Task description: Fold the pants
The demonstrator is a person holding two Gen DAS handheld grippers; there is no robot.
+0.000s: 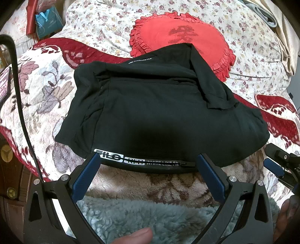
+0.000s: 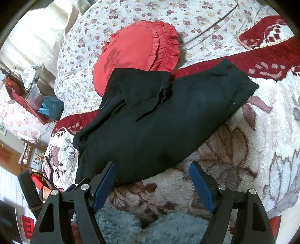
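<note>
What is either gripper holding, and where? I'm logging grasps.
Nothing is held. The left gripper and the right gripper are both open at the near edge of the pants, gripping no cloth.

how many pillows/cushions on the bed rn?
1 for sure: the red cushion, lying behind the black pants, which overlap its near edge. The floral bulk under it may be a pillow or duvet; can't tell.

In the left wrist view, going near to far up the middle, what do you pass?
Thumb tip → grey fleece → left gripper, open → black pants → red heart cushion → floral quilt.
</note>
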